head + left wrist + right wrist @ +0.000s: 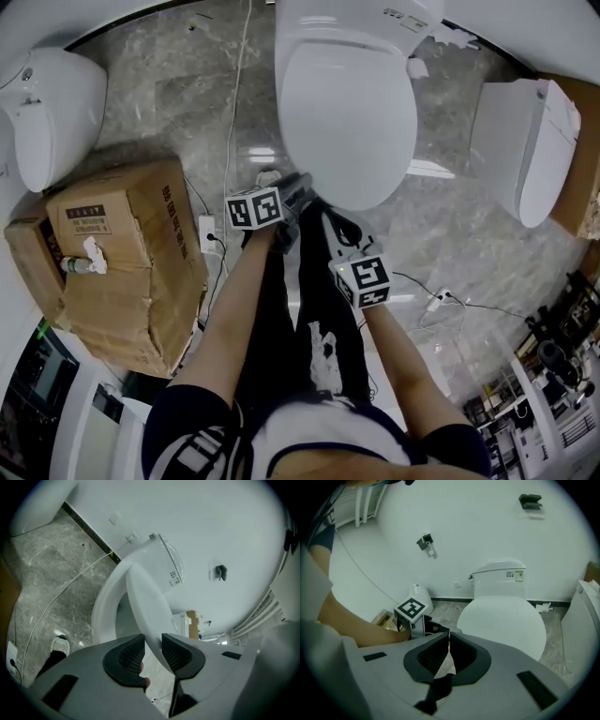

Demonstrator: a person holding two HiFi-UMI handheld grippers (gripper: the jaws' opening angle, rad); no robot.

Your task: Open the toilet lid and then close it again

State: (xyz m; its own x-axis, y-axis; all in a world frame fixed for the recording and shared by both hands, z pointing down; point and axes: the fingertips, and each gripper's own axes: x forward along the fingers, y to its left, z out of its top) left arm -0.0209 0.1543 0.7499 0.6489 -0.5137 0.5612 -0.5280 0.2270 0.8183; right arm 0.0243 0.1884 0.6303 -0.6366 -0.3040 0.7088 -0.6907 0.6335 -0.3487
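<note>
As the head view looks steeply down, the lid [347, 112] sits at top centre, above the grey marble floor [159, 103]. Left gripper [302, 186] is at the lid's front edge. Right gripper [339, 225] is just beside it, nearer the person. A cardboard box [122, 253] stands on the floor at left.

Left gripper view: the lid's front rim runs between the two pads [130, 654], and the gripper is clamped on it at a fairly wide set. Lid is tilted up off the seat [104, 613], with a gap showing between them. A shoe [60, 645] is on the floor at lower left.

Right gripper view: jaws together, nothing between them. Lid lies beyond, white and low over the seat. The tank [499, 581] stands behind it against the wall [464, 522]. Left gripper's marker cube [412, 607] shows at left, near the lid's rim.
</note>
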